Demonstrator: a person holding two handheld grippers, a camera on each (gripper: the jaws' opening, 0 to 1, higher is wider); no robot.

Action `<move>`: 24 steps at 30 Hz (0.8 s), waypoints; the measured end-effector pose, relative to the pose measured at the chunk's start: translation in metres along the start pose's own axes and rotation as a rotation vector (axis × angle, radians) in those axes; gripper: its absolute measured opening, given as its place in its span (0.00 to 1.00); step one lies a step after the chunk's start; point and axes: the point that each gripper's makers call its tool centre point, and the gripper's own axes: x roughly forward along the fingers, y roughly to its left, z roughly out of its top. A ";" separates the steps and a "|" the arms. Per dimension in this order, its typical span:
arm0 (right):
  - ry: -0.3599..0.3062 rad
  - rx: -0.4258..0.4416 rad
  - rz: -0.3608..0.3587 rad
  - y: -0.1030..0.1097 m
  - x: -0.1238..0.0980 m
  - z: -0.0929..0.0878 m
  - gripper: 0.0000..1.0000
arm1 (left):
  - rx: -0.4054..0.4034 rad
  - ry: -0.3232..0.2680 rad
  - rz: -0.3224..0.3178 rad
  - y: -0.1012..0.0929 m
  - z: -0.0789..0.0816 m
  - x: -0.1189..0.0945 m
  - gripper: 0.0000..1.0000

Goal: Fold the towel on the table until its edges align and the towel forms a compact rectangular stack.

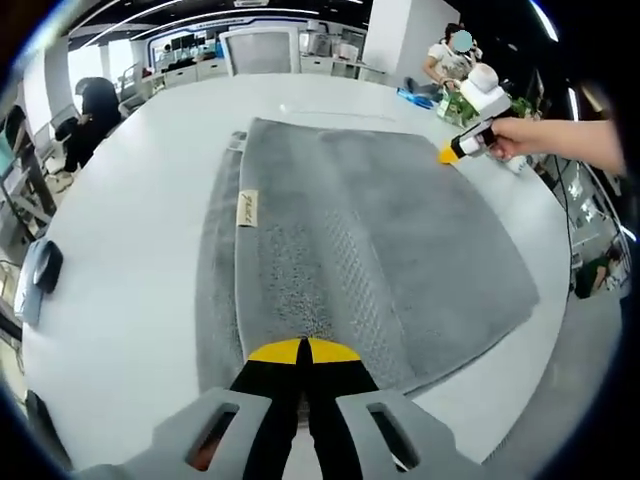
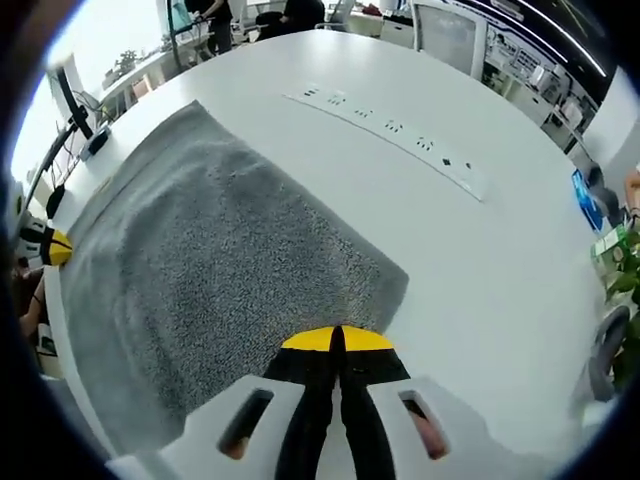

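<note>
Since the grey towel (image 1: 370, 240), lying folded over on the white tabletop (image 1: 130, 290), looks soft, limp and thick, both the left gripper (image 1: 304, 352) and right gripper (image 2: 337, 341), jaws pressed together, should probably pinch its corners.

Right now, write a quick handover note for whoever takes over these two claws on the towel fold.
Left claw: jaws closed together at the near edge of the towel; whether cloth is pinched cannot be told.
Right claw: jaws closed together at the towel's far corner; grip likewise unclear.
Towel: grey, flat on the white table, already doubled once, with the lower layer sticking out along one side, so the edges do not align.
Left to do: further folds into a compact rectangle and squaring the edges.
</note>
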 end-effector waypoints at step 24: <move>0.006 0.078 -0.033 -0.009 -0.017 -0.035 0.00 | 0.145 0.060 -0.038 -0.004 0.019 0.015 0.01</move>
